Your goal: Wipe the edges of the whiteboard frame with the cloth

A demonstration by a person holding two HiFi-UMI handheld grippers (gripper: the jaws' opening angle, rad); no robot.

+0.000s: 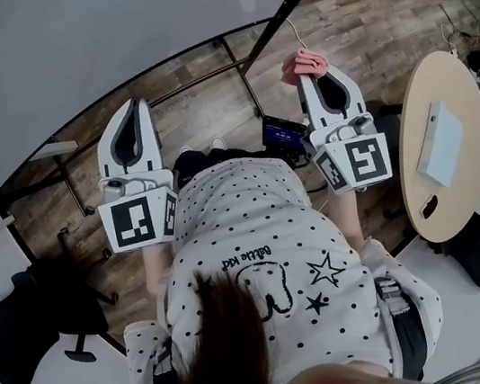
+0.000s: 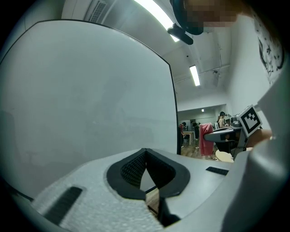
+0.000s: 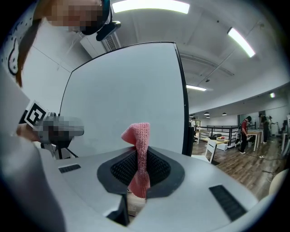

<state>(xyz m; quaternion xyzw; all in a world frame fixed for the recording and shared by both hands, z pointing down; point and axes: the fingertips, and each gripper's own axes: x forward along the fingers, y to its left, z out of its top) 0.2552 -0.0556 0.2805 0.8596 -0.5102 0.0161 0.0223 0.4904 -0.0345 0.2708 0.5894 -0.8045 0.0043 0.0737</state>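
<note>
1. Left gripper point(image 1: 135, 106): in the left gripper view its jaws are pressed together, with nothing caught between the black pads point(image 2: 129, 170). It is held up in front of the whiteboard point(image 2: 86, 90), whose pale face fills most of that view. Contact with the board cannot be confirmed.

2. Right gripper point(image 3: 137, 183): its jaws are pinching the pink cloth point(image 3: 140, 136). The cloth stands upright out of the jaws, and its folded top rises above the pads.

3. Head view: the cloth point(image 1: 310, 63) sits at the tip of the right gripper point(image 1: 319, 82). It is near the black whiteboard frame point(image 1: 287, 7), on the floor side of that edge. Whether cloth and frame touch cannot be determined.

4. Right gripper view: the vertical frame edge point(image 3: 183, 104) stands just right of the cloth, with the board face point(image 3: 122, 86) behind it.

5. Surroundings: the floor point(image 1: 207, 101) is wood-patterned. A round wooden worktop point(image 1: 449, 78) stands to the person's right and carries a flat white item point(image 1: 442, 144). A black chair point(image 1: 26, 327) stands to the left.
</note>
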